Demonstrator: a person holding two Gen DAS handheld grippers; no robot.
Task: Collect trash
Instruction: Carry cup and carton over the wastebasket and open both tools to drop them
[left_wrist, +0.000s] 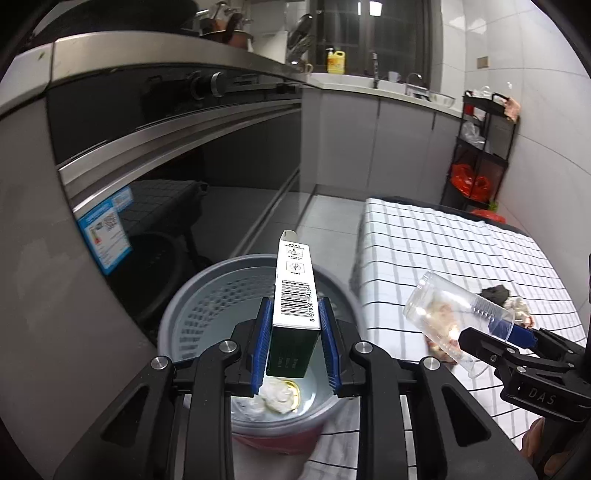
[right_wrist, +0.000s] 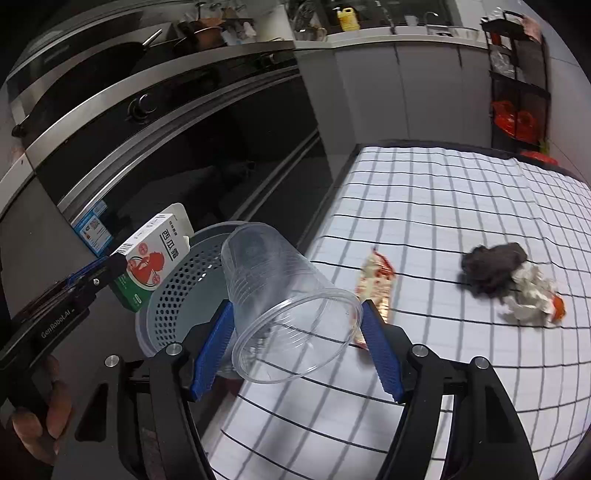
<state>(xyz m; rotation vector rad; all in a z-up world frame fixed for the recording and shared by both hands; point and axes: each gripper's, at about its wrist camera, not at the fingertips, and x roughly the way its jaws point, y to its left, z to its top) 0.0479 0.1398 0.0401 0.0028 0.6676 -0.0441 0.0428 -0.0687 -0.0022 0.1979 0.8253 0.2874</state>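
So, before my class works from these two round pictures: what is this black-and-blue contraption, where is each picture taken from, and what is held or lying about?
No robot here: a person holds a hand-grip tool in each hand, each ending in a two-finger claw with a wide-angle camera behind it. One picture looks along the left claw, shut on a small box above a grey bin. The other looks along the right claw, shut on a clear cup. On the checked cloth lie a wrapper, a dark wad and crumpled paper.

left gripper (left_wrist: 295, 345): black frame, ribbed blue pads, silver screws | right gripper (right_wrist: 297, 350): same, "DAS" mark
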